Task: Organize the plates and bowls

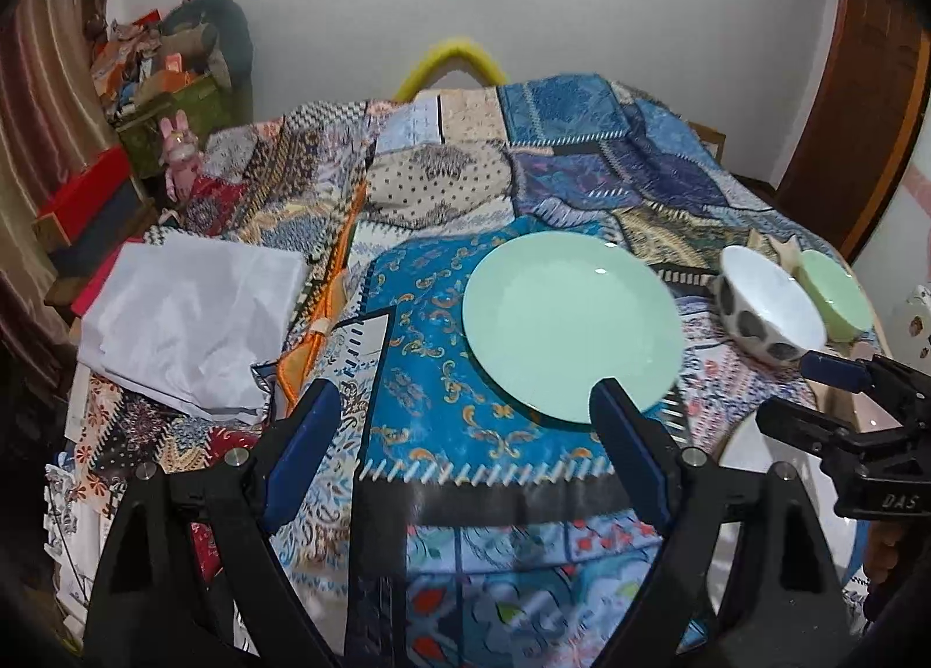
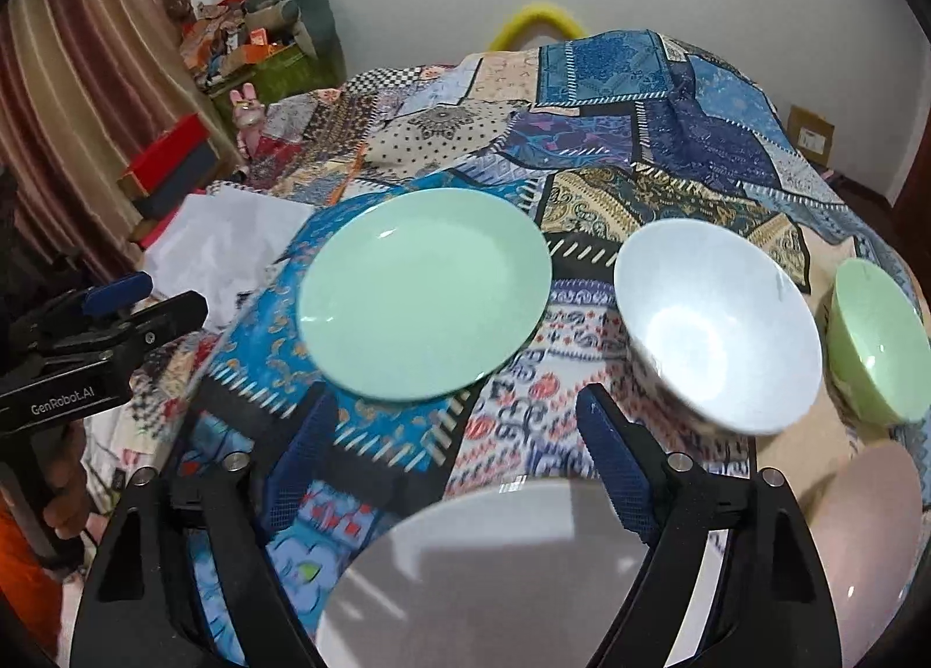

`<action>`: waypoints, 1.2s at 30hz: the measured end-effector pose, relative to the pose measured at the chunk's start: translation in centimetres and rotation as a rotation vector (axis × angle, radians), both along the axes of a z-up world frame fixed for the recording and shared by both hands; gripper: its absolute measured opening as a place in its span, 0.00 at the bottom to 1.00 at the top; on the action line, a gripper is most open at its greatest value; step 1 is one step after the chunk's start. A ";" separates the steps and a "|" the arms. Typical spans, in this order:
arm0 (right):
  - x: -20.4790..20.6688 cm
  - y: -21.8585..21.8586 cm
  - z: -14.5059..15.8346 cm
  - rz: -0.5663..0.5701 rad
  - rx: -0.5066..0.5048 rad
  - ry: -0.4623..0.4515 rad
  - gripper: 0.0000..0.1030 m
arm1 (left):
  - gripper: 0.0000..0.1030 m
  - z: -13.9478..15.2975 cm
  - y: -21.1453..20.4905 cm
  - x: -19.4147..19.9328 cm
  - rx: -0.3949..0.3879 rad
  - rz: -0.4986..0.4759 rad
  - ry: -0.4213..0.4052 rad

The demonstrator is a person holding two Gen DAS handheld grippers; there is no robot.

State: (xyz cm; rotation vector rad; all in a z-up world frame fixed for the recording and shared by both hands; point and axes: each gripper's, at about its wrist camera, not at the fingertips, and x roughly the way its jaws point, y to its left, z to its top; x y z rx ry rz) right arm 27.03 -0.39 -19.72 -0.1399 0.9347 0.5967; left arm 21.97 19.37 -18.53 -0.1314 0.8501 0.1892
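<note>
The left gripper [image 1: 465,412] hung over the patchwork cloth [image 1: 407,319] with its blue-padded fingers [image 1: 308,423] spread wide and nothing between them. Its right finger tip overlapped the near rim of the mint-green plate [image 1: 573,324] in the left wrist view; whether it touched the plate could not be told. The plate lay flat on the cloth's bright blue patch.

The right gripper [image 2: 454,435] was likewise spread, empty, and raised above the table. Directly beneath it, at the near edge of the table, sat a white plate [image 2: 494,569], and just to the right of that a pale pink dish [image 2: 867,528], partly hidden behind the gripper's right finger. From the left wrist camera the right gripper [image 1: 838,377] showed at the right edge, its tip close to the spotted bowl [image 1: 768,313].

That bowl, white inside with dark spots on its outer wall, stood to the right of the mint-green plate and apart from it. In the right wrist view the spotted bowl [image 2: 718,324] was tilted toward the camera. Just beside it, further right, stood a light green bowl [image 2: 878,342], the two nearly touching.

On the left side of the table, well apart from the dishes, lay a crumpled white sheet [image 1: 186,319]. Beyond it, against the curtain [image 1: 41,115], red boxes [image 1: 87,196] were stacked, with a pink rabbit toy [image 1: 180,156] near them.
</note>
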 end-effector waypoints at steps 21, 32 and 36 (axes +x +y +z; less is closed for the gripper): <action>5.4 2.6 -4.6 -0.051 -0.112 0.126 0.29 | 0.43 -7.5 3.6 9.0 -0.073 -0.087 0.155; 6.7 3.0 -5.3 -0.085 -0.090 0.149 0.27 | 0.34 -8.7 4.1 12.4 -0.102 -0.122 0.182; 7.2 3.2 -5.5 -0.093 -0.069 0.164 0.28 | 0.34 -9.3 4.1 13.5 -0.115 -0.144 0.195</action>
